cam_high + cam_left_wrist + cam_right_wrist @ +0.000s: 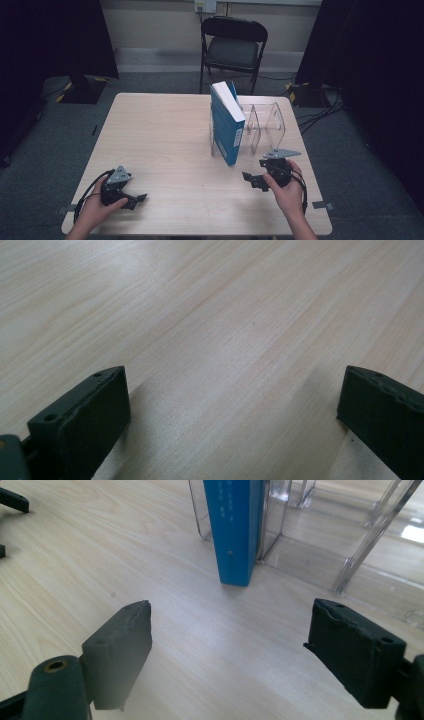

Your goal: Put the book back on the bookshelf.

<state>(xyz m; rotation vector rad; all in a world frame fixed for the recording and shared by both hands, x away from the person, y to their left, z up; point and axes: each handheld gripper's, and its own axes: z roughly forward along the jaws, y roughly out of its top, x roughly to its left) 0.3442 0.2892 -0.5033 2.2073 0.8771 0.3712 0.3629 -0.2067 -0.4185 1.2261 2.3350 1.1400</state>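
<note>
A blue book (226, 119) stands upright in the left slot of a clear acrylic rack (267, 122) on the right half of the table; its spine (235, 527) faces my right gripper. My right gripper (252, 181) rests near the front right of the table, a short way in front of the book, jaws wide apart and empty (230, 645). My left gripper (135, 199) sits near the front left edge, open with nothing but bare wood between its jaws (230, 410).
The light wooden table (160, 145) has broad bare room on its left and middle. A black folding chair (232, 47) stands beyond the far edge. Dark curtains and stand bases flank the table on a grey carpet.
</note>
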